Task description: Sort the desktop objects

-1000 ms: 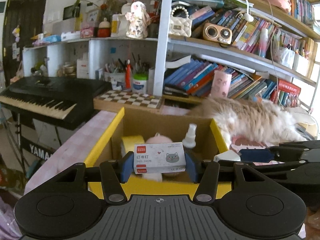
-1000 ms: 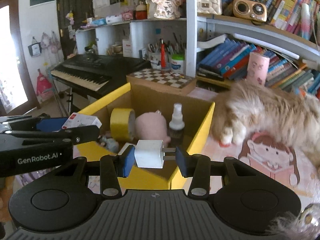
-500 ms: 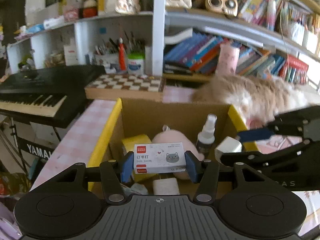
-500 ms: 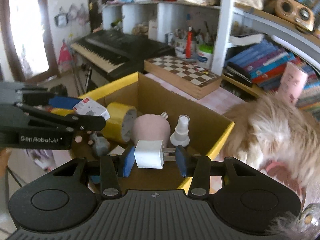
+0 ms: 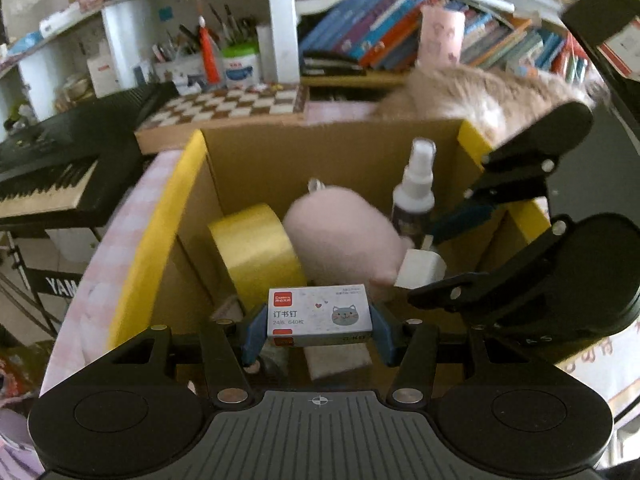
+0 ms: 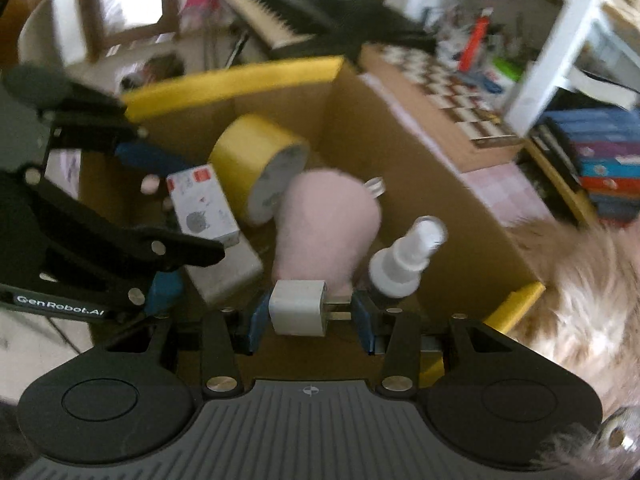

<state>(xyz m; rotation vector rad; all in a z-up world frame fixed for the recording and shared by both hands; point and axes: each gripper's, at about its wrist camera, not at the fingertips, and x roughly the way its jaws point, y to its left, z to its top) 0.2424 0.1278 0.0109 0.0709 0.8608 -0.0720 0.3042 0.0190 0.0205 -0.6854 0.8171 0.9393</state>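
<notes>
I have both grippers angled down over the open cardboard box (image 5: 320,152), whose top edges are taped yellow. My left gripper (image 5: 319,326) has its fingers clamped on the ends of a small staple box (image 5: 320,314), held level above the box's near side. My right gripper (image 6: 308,312) grips a white charger plug (image 6: 298,307), one finger on its body and the other on its prongs, low inside the box near the right wall. Below them sit a yellow tape roll (image 5: 256,252), a pink plush (image 5: 340,236) and a white spray bottle (image 5: 416,188), crowding the middle and back. A furry cat (image 6: 592,280) lies on the worktop against the box's right rim.
</notes>
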